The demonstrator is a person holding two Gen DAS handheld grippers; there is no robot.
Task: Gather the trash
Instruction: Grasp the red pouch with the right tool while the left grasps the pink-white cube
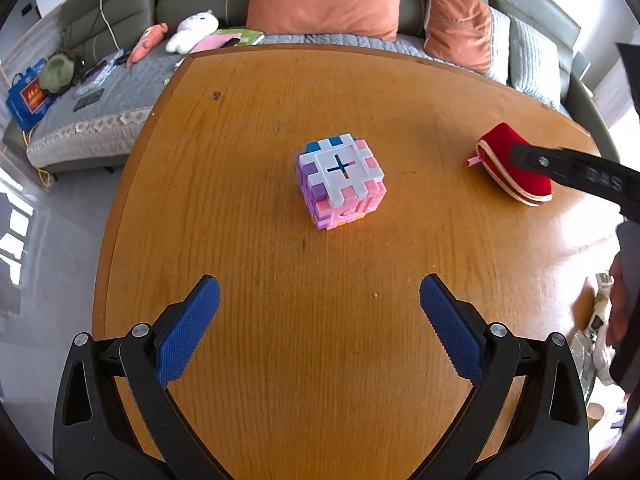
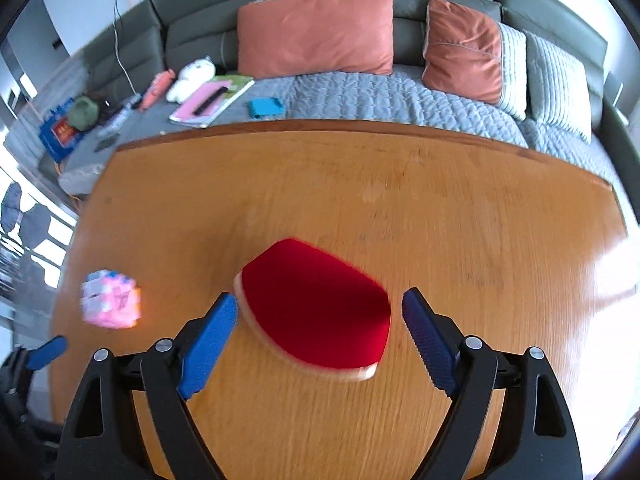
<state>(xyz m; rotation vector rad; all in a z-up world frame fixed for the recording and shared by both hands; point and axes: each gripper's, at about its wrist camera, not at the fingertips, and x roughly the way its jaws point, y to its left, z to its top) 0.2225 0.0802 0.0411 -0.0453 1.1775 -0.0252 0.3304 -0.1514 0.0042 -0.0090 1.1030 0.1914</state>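
Observation:
A pink, white and purple puzzle cube [image 1: 341, 182] sits mid-table, ahead of my left gripper [image 1: 320, 300], which is open and empty above the wooden table [image 1: 260, 240]. A red zip pouch with cream trim [image 1: 516, 164] lies at the right. My right gripper [image 2: 318, 312] is open, its jaws straddling the red pouch [image 2: 320, 304] without closing on it; its arm shows over the pouch in the left wrist view [image 1: 580, 176]. The cube shows blurred at the left of the right wrist view [image 2: 112, 300].
A grey sofa [image 2: 400, 96] with orange cushions [image 2: 316, 32] runs behind the table's far edge, holding a plush toy [image 2: 192, 78], books [image 2: 212, 100], a blue item [image 2: 266, 107] and a blue bag [image 1: 28, 98]. Clutter lies beyond the table's right edge [image 1: 596, 320].

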